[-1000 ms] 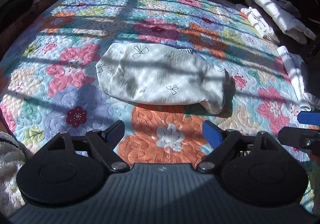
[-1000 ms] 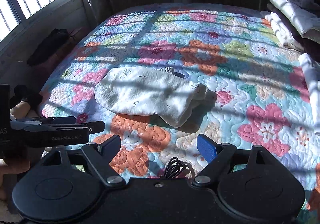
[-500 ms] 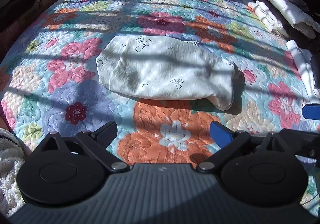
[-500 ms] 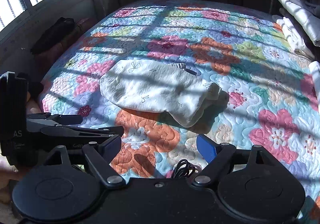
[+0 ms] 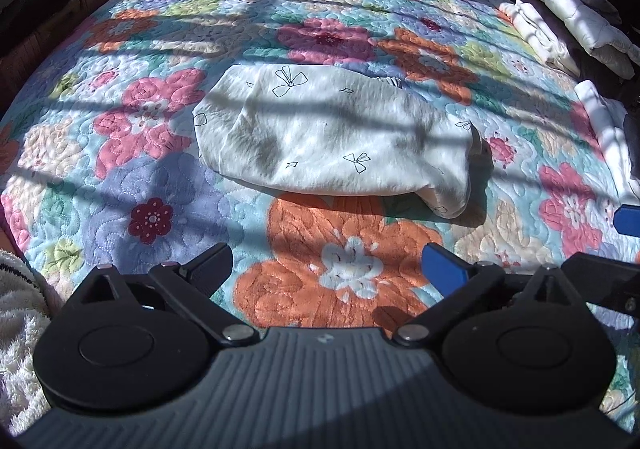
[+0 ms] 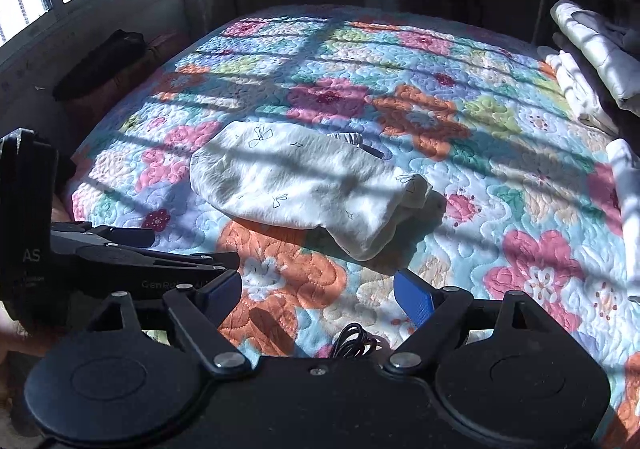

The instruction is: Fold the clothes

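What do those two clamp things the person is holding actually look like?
Each is black plastic: a ribbed body, two round discs and hinged link arms ending in blue-padded fingers. The left gripper and the right gripper look alike; the left one's side carries pale lettering.

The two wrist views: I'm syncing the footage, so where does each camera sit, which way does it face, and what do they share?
Left wrist: on the left gripper, looking down along its open fingers at the white garment on the quilt; the right gripper's blue pad shows at right.
Right wrist: on the right gripper, open, facing the same way; the left gripper shows at left.
Shared: the garment, the quilt, the folded clothes at right.
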`<state>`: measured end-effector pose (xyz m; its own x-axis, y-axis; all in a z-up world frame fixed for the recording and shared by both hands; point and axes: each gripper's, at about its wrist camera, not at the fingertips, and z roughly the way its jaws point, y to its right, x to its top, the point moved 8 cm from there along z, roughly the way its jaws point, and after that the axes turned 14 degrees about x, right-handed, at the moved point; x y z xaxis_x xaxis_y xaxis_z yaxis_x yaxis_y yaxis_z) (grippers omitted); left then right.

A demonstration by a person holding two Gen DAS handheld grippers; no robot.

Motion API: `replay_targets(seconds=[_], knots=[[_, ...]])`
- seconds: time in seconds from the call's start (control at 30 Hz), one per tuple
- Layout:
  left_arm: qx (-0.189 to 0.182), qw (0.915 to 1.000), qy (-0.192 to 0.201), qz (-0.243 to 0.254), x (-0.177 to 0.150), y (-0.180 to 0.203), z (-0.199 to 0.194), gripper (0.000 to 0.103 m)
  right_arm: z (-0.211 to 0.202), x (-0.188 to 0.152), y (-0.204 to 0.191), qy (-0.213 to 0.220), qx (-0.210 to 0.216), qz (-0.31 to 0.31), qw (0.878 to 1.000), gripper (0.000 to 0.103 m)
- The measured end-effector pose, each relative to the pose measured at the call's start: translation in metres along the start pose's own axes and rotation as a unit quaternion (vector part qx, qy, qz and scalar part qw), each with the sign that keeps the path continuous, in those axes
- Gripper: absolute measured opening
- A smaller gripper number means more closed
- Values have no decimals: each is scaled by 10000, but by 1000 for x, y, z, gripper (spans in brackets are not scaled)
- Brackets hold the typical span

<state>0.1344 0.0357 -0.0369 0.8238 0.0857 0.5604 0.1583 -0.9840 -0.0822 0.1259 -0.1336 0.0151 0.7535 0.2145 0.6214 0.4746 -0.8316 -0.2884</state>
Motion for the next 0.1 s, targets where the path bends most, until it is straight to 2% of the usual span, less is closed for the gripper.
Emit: replay_targets(seconds=[0.1], knots=[[4, 10000, -37, 15, -1, 1, 0, 103, -6, 3, 0, 134, -28, -56, 9999, 87]])
